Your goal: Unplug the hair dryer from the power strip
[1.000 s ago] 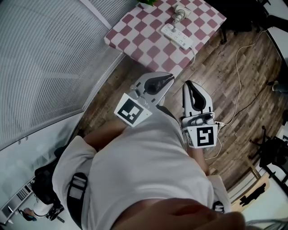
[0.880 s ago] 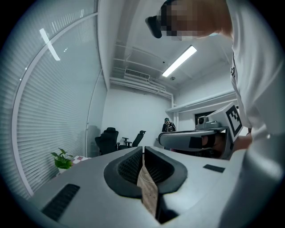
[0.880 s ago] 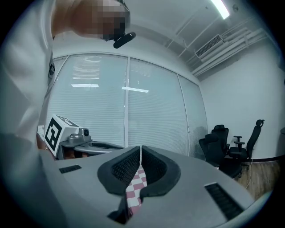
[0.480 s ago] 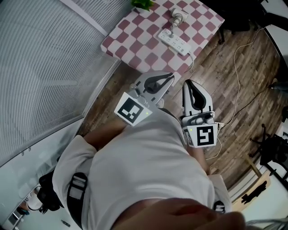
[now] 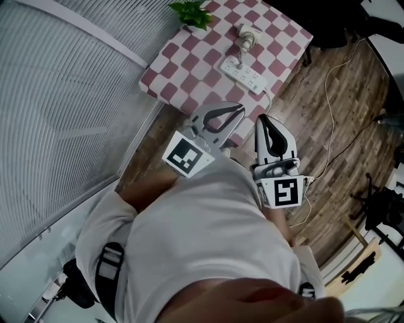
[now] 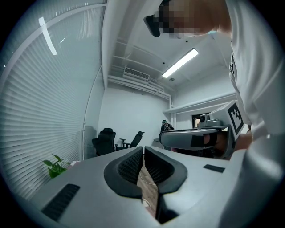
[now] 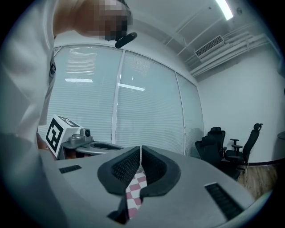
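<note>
A white power strip (image 5: 246, 74) lies on the table with the pink-and-white checked cloth (image 5: 189, 69) at the top of the head view. A white plug (image 5: 238, 61) sits in the strip's left end. Its cord runs up to a small white appliance (image 5: 247, 33), which looks like the hair dryer. My left gripper (image 5: 237, 108) and right gripper (image 5: 263, 118) are held side by side in front of my body, short of the table's near edge. Both point level toward it. Each is shut with nothing between its pads, as the left gripper (image 6: 143, 149) and right gripper (image 7: 140, 149) views show.
A green potted plant (image 5: 192, 14) stands at the table's far left corner. Window blinds (image 5: 57, 94) fill the left side. A thin white cable (image 5: 333, 88) trails over the wooden floor on the right. Black office chairs (image 6: 107, 140) stand at the far wall.
Both grippers and my body have drawn closer to the table. The table sits lower and further left in the head view, and the plant has come into sight. Both pairs of jaws stay shut.
</note>
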The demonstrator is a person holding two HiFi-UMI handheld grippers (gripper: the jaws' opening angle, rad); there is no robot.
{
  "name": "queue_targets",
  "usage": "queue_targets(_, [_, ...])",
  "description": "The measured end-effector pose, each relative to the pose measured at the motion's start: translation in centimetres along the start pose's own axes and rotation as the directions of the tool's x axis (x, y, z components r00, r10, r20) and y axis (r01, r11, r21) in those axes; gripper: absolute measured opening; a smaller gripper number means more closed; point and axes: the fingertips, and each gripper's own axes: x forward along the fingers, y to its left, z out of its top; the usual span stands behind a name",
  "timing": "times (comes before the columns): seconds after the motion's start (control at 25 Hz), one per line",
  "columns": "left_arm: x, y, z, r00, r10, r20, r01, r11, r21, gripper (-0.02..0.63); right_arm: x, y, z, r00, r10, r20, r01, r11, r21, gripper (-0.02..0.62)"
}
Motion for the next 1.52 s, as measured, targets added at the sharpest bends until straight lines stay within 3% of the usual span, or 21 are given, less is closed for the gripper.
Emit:
queue_targets(0.84, [3.7,10.2,-2.2,0.990,-0.133,-0.040,0.131,0.990,-0.047,0.041,10.8,-3.1,-1.4,0.991,-0.126,-0.039,0.128,0.991,0.046,0.034])
queue_targets(1.12, [5.0,11.0,-3.0,0.992,-0.115,-0.056,0.111,0.992,-0.056,0.041,11.7,-4.4,-2.0,0.991,-0.127,-0.049,0.129,0.992,0.019,0.034])
queue_targets(1.52, [7.1,11.6,-6.7,0.983,-0.082,-0.165,0.085,0.996,0.013,0.041,13.0,-6.6,-5.9,0.990,-0.086,-0.109,0.084,0.996,-0.017,0.034])
